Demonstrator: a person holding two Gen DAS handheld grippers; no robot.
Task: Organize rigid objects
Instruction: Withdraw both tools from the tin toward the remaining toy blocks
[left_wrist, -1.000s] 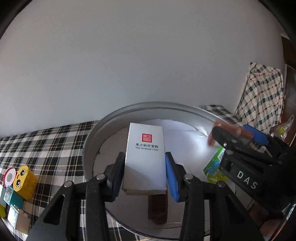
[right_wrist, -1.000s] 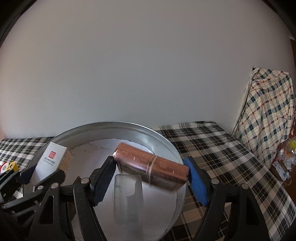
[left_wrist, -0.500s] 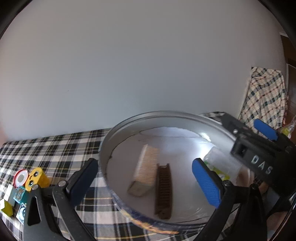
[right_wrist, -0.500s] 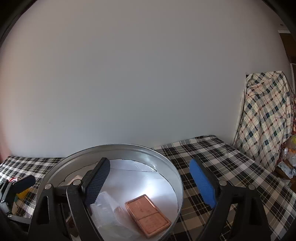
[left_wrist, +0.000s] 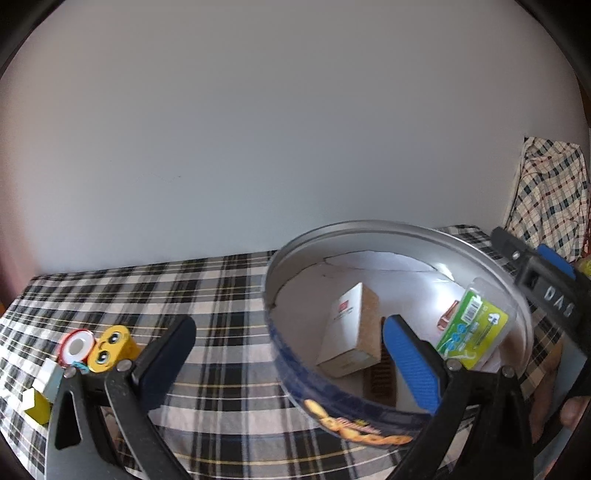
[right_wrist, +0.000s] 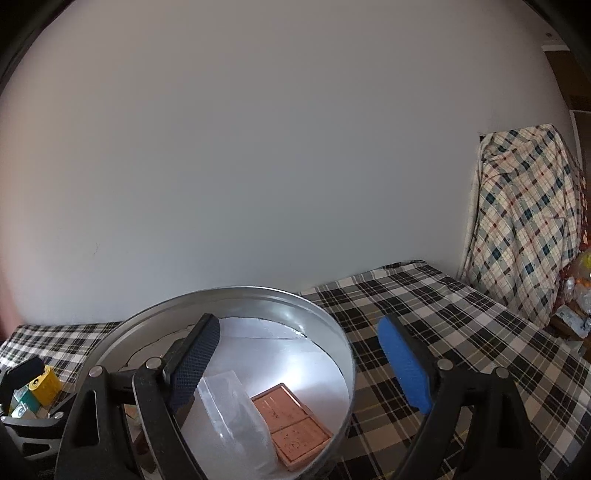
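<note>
1. In the left wrist view, the left gripper (left_wrist: 288, 358) is seen spread wide with nothing between its fingers, above the checked cloth (left_wrist: 221, 295) and the near edge of the round tin (left_wrist: 369, 227).
2. A white box (left_wrist: 349, 332) is seen lying tilted inside the tin, with a dark brown bar (left_wrist: 380, 376) partly under it and a green packet (left_wrist: 476, 325) propped against the right wall.
3. Yellow toy blocks (left_wrist: 109, 349) and a red-and-white ring (left_wrist: 75, 347) are seen on the cloth, well apart from the tin.
4. In the right wrist view, the right gripper (right_wrist: 299, 363) is likewise spread and empty, above the tin's right rim.
5. A copper-coloured box (right_wrist: 291, 421) is seen flat on the tin floor, just beside a clear plastic case (right_wrist: 236, 417).
</note>
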